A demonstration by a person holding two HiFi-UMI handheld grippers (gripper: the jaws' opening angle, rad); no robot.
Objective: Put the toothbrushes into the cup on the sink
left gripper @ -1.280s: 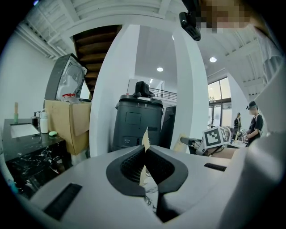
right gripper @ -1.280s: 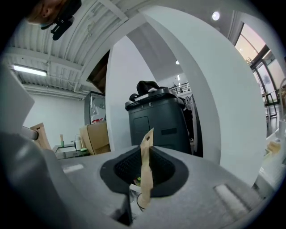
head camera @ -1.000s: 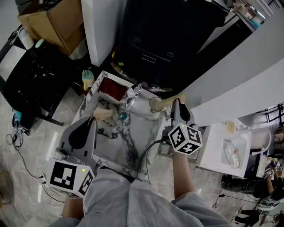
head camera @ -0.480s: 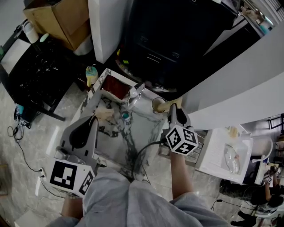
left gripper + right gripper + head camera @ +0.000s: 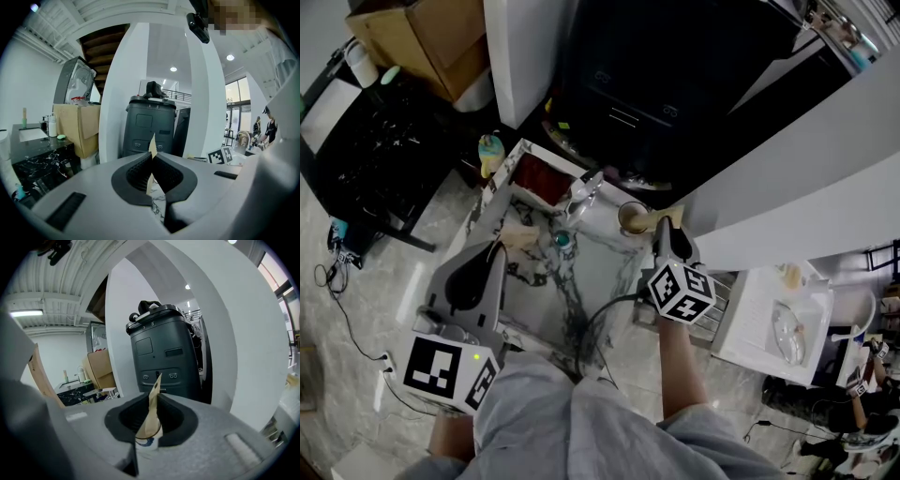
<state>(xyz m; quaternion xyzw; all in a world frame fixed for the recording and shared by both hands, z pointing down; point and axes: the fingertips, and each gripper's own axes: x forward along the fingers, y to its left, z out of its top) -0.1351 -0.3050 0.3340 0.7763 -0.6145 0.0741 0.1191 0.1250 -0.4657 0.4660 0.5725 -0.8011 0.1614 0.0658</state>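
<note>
A round cup point(image 5: 630, 218) stands on the back right corner of the marble sink point(image 5: 581, 281), beside the faucet point(image 5: 581, 195). My right gripper point(image 5: 667, 228) is just right of the cup. A beige toothbrush point(image 5: 661, 217) sits between its jaws and points at the cup's rim. In the right gripper view the pads of that gripper point(image 5: 152, 414) still touch this toothbrush point(image 5: 151, 420) while the jaws are opening. My left gripper point(image 5: 495, 251) hovers at the sink's left edge, shut on another beige toothbrush point(image 5: 514, 238). The left gripper view shows that gripper point(image 5: 151, 164) pinching the thin handle point(image 5: 152, 146).
A teal drain plug point(image 5: 563, 242) lies in the basin. A red-brown block point(image 5: 539, 180) rests at the sink's back left. Behind stand a dark bin point(image 5: 647, 84), a cardboard box point(image 5: 422, 37) and a black table point(image 5: 366, 159). A white tray point(image 5: 773, 323) is at the right.
My right gripper has edged slightly left, closer to the cup, with its toothbrush. The left gripper has stayed where it was.
</note>
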